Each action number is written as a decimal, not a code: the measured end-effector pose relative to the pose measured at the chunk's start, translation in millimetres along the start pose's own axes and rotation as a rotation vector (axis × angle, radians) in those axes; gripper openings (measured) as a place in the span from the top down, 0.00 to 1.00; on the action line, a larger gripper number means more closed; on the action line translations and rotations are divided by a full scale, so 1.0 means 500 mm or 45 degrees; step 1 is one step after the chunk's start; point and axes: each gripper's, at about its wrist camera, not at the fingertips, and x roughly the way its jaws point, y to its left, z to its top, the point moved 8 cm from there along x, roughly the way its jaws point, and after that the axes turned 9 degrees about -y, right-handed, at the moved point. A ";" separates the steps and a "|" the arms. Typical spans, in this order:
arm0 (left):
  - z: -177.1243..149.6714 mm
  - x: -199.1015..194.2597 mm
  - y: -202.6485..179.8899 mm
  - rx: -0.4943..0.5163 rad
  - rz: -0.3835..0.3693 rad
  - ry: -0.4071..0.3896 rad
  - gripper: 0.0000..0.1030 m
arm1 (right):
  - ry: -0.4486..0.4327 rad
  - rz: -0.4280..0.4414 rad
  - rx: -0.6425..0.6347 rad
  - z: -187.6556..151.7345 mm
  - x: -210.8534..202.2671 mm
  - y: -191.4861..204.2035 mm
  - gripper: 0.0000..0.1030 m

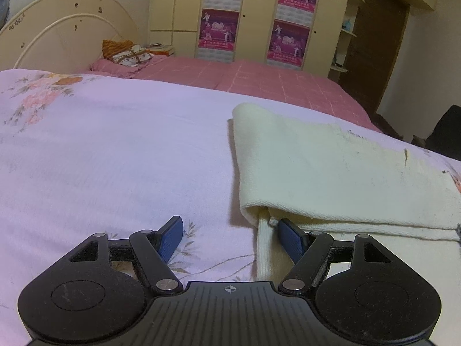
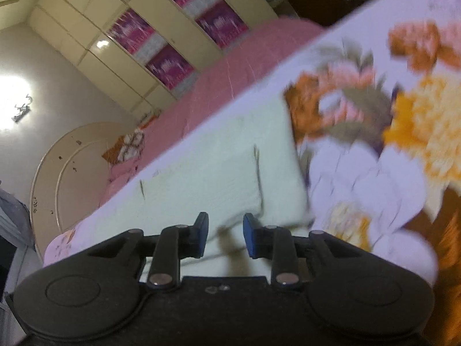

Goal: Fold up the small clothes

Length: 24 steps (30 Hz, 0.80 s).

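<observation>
Cream cloth (image 1: 331, 173), folded into a long band, is lying on the floral sheet (image 1: 115, 150) that covers the bed, toward the sheet's right side in your left wrist view, with the fold's open edge facing you. You are holding your left tool (image 1: 230, 239) wide apart over the cloth's near left corner: one pad (image 1: 292, 242) is sitting at the mouth of the fold, the other over bare sheet, and nothing is gripped. You are tilting your right tool (image 2: 224, 235) over the cloth's near edge, its jaws standing narrowly parted with cloth showing under the gap, not pinched. That view is blurring.
</observation>
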 end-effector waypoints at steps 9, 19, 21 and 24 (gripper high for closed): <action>-0.002 -0.001 0.003 0.008 -0.006 0.004 0.29 | -0.022 -0.056 0.097 0.014 0.041 -0.003 0.95; -0.002 -0.003 0.003 0.020 -0.017 0.015 0.29 | -0.133 -0.094 0.001 0.016 -0.026 -0.015 0.96; 0.000 -0.002 0.002 0.022 -0.021 0.018 0.29 | -0.140 -0.102 0.003 0.014 -0.028 -0.018 0.96; -0.001 -0.002 0.003 0.024 -0.026 0.019 0.29 | -0.160 -0.111 0.008 0.017 -0.032 -0.021 0.96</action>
